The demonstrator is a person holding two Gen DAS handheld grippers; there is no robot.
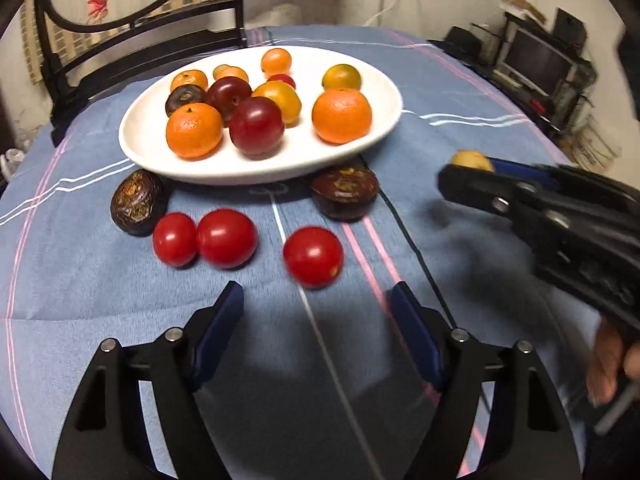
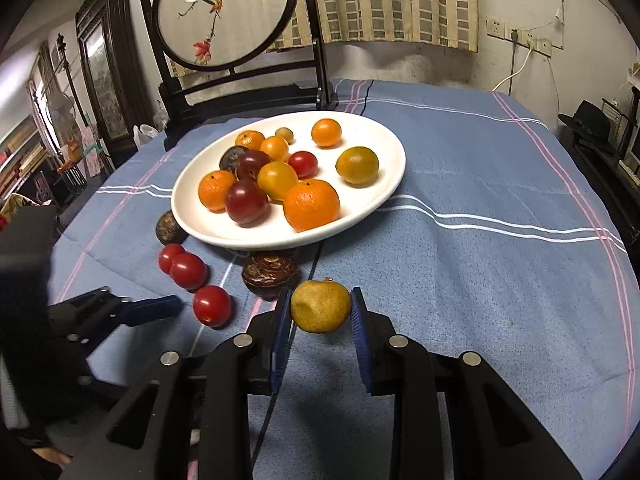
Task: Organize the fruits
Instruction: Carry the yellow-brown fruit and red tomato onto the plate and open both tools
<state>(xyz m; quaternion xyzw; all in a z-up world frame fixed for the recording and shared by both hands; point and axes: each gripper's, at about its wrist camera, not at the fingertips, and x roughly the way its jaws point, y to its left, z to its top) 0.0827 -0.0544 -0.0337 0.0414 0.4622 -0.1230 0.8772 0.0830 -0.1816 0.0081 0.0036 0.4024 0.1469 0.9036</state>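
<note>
Right tool (image 2: 321, 307): closed on a yellow dented fruit (image 2: 320, 306); both blue pads press its sides; fruit is lifted clear of the cloth, with its shadow beneath it.
Left tool (image 1: 316, 304): jaws apart, nothing between them; pointed down toward the cloth, just short of the nearest red tomato (image 1: 313, 257). Seen from the right wrist view, it enters at the left edge with one blue pad near that same tomato.
Worktop (image 2: 500, 280): covered by a blue cloth with white and pink stripes.
White plate (image 1: 152, 148): oval, resting on the cloth beyond both tools.
Plate contents: large orange fruit at right front (image 1: 341, 116), second orange at left front (image 1: 194, 131), dark red plum between them (image 1: 256, 125), plus further orange, yellow, red and dark fruits behind.
Loose fruit, red: two tomatoes touching each other (image 1: 226, 238) to the left of the nearest tomato, all on the cloth in front of the plate.
Loose fruit, dark: one wrinkled brown fruit (image 1: 345, 192) just beside the plate's front rim; another (image 1: 137, 202) at the plate's left front, beside the pair of tomatoes.
Person: fingers of a hand (image 1: 608, 364) visible at the right tool's handle.
Background: round embroidered screen in a dark frame (image 2: 224, 12) standing behind the plate.
</note>
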